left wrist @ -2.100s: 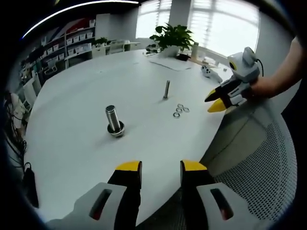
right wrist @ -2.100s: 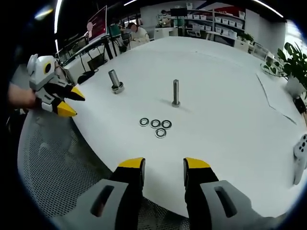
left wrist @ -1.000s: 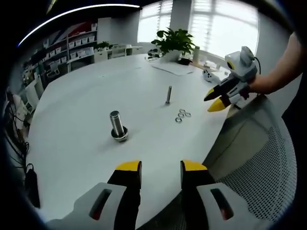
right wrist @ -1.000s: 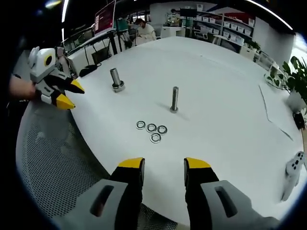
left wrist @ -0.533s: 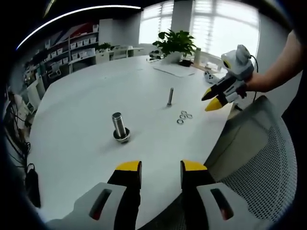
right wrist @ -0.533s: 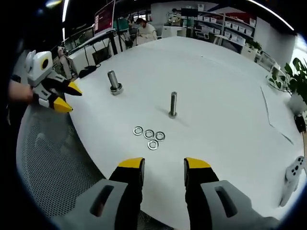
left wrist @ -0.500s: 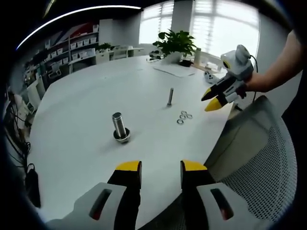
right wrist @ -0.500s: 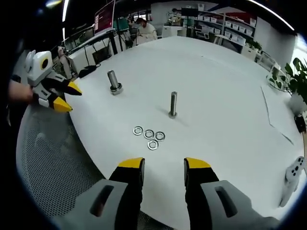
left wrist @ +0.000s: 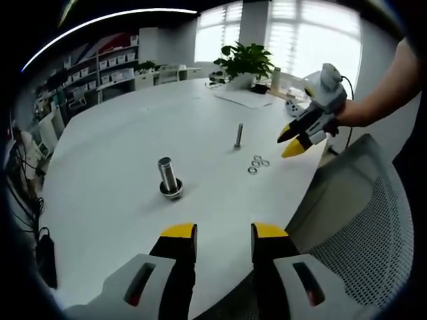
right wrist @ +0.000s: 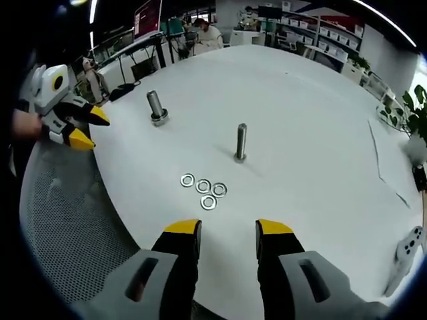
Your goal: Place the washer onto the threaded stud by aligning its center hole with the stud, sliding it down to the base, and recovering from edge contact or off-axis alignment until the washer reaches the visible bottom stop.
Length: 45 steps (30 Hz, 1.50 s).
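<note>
Since the earlier frames, both views have shifted with the hands, and the four flat silver ring washers [right wrist: 202, 190] now sit nearer the right gripper's yellow tips in the right gripper view; on the table itself nothing has changed place.

Round white table [right wrist: 313, 153]: bears every item listed below.

Slim grey threaded stud [right wrist: 240, 143]: upright on the table, just beyond the washers in the right gripper view; same stud [left wrist: 238, 136] in the left gripper view, bare along its length.

Four washers: lying flat in a tight cluster, three in a row and one in front; apart from the stud's foot; also seen as a small cluster [left wrist: 257, 165] in the left gripper view, between the stud and the table edge.

Thick grey bolt-like post on a round base [left wrist: 169, 179]: upright, well apart from the stud; seen too at [right wrist: 156, 107].

Right gripper [right wrist: 228, 231]: yellow-tipped jaws parted with a clear gap, nothing between them; held over the table edge short of the washers; from the left gripper view [left wrist: 289, 140], in a person's hand, tips apart and empty.

Left gripper [left wrist: 222, 235]: jaws parted, empty, near the table edge; also at [right wrist: 85, 127], empty, beside the table rim.

Grey mesh chair back [left wrist: 360, 227]: beside the table edge.

Green potted plant [left wrist: 244, 59]: on the far side.
</note>
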Motion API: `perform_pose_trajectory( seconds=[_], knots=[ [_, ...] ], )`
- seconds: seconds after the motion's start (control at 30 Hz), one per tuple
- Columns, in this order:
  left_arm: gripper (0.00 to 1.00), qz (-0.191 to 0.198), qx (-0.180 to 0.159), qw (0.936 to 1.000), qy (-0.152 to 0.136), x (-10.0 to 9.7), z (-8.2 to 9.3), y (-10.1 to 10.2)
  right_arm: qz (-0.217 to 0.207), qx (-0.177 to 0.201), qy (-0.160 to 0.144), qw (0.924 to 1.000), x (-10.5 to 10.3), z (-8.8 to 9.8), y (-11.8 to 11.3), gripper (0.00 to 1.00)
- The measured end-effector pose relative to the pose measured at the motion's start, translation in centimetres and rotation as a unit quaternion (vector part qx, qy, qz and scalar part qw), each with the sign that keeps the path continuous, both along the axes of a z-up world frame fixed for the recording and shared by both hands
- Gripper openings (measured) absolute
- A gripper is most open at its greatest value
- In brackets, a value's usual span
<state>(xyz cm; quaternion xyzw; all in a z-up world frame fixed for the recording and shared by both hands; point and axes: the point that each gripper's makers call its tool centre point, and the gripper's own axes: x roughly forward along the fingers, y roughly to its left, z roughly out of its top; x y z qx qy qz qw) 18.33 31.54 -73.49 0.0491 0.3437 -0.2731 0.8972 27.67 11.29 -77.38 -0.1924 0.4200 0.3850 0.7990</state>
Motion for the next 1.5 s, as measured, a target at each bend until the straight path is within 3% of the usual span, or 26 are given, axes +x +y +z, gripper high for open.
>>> perform_pose_trajectory(
  seconds=[0.43,1.2,1.5],
  knots=[
    [0.30,0.005,-0.001,1.0000,-0.002,0.0,0.1,0.1,0.028,-0.018,0.002,0.9994,0.5,-0.7,0.9,0.35],
    [0.30,0.000,0.001,1.0000,0.004,-0.1,-0.1,0.1,0.008,-0.021,0.019,0.9995,1.4,-1.6,0.5,0.33],
    [0.30,0.000,0.000,1.0000,0.004,-0.1,-0.1,0.1,0.029,-0.017,0.033,0.9989,0.6,-1.8,2.4,0.31]
  ],
)
